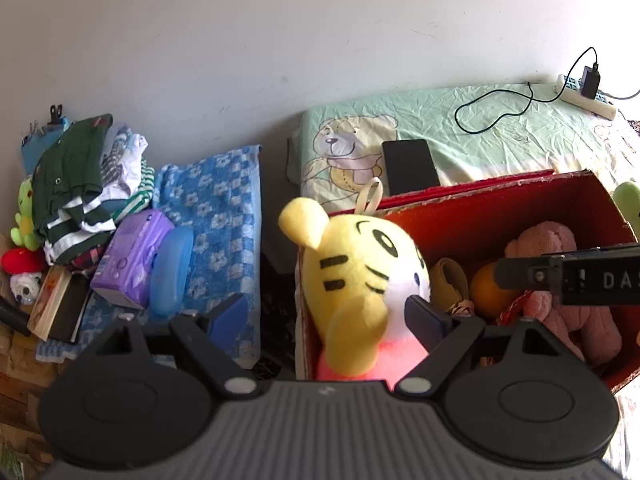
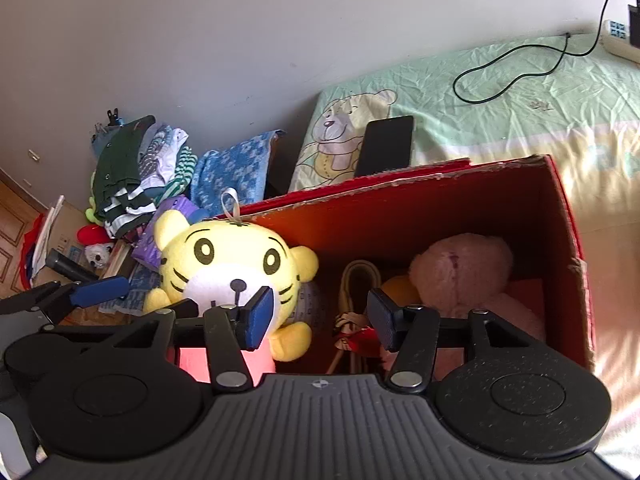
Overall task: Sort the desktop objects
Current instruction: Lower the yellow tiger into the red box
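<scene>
We have the yellow tiger plush (image 2: 232, 268) propped on the red box (image 2: 568, 216) left rim at frame center, both left gripper (image 1: 326, 316) and right gripper (image 2: 320, 316) spread, gripping nothing, apparently after drop-off.

A plain white wall (image 1: 240, 40) fills the upper frame, a bed with a mint bear-print sheet (image 2: 500, 104) occupies the right, wood flooring (image 2: 12, 216) shows at far left, and sunlight falls lower right.
</scene>
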`<state>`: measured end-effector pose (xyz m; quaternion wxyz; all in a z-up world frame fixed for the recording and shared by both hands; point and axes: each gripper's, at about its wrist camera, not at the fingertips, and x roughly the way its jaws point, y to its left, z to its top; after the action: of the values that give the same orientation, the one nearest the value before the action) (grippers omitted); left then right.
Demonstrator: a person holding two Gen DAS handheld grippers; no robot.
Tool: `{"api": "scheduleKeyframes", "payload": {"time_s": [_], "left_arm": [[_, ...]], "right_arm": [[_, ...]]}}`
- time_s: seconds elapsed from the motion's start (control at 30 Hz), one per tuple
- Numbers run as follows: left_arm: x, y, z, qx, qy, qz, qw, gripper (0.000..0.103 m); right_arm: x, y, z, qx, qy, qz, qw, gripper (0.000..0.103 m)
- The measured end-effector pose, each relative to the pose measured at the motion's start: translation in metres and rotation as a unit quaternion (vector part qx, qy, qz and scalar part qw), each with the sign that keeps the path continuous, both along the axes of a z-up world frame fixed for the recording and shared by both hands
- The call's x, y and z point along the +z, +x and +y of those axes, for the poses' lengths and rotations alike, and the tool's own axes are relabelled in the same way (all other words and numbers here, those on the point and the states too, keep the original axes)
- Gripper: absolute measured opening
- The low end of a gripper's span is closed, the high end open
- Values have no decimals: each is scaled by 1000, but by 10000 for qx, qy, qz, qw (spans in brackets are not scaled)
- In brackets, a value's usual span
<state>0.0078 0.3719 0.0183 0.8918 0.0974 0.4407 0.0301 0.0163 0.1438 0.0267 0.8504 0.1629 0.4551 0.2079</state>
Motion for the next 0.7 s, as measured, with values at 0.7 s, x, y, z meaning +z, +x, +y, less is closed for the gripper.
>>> {"api": "scheduleKeyframes", "payload": {"time_s": [0.7], "left_arm": [[-12,-2,-6,473,451,-86,9978,97]], "right_arm": [[-3,-28,3,-46,-356,-86,9993,56]]}}
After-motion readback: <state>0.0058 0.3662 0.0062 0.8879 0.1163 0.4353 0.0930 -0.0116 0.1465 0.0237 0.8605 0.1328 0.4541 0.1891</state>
